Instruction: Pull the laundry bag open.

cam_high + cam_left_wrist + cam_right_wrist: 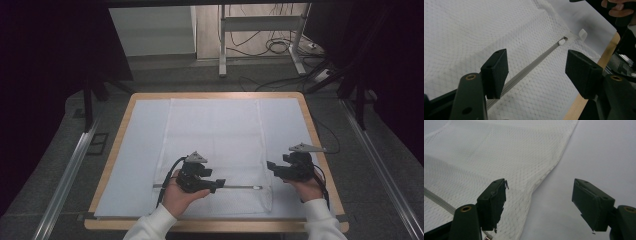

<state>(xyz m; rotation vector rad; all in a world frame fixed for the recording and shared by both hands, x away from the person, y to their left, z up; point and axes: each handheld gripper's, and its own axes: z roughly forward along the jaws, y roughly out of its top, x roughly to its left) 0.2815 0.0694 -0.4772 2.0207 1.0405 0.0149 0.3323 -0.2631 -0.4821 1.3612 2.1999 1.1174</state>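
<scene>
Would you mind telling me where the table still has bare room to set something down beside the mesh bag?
Two bare strips of the pale table cover flank the white mesh bag: one between its left edge and the wooden rim, one on its right, toward the far corner. The near edge is crowded: the left gripper hovers over the zipper, and the right gripper hangs beside it.

A wooden-edged table (113, 150) carries a pale sheet (140, 145), with a white mesh bag (215, 135) on it.

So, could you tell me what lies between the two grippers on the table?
In the high view, white mesh bag with its grey zipper lies between the left gripper and right gripper.
</scene>
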